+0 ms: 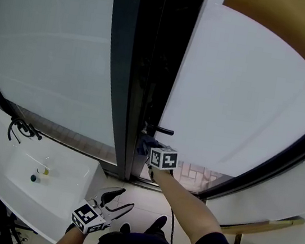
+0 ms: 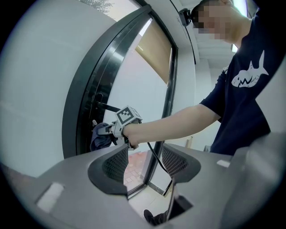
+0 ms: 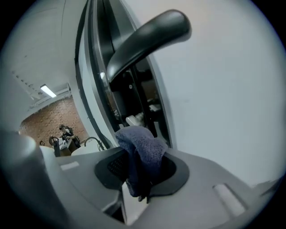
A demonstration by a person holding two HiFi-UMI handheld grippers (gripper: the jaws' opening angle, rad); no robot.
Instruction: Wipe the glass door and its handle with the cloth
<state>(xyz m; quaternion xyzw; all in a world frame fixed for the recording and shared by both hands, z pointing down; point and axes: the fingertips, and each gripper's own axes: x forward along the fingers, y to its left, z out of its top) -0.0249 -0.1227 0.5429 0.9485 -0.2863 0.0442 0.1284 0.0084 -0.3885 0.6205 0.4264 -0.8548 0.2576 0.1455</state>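
Now wiping near the handle (image 3: pixel 147 40)
Right gripper (image 1: pixel 147 149) fingers clench the cloth (image 3: pixel 142 150) under it; left gripper (image 1: pixel 128 198) fingers hang open, empty. Next, likely rub the handle

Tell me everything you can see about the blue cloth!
The cloth is dark blue with a nubbly, towel-like weave. Bunched into a soft wad, it is pinched between the jaws of the right gripper, its top bulging above them and a tail hanging below. It sits just under the black handle, near the dark edge of the door; whether it touches either cannot be told.
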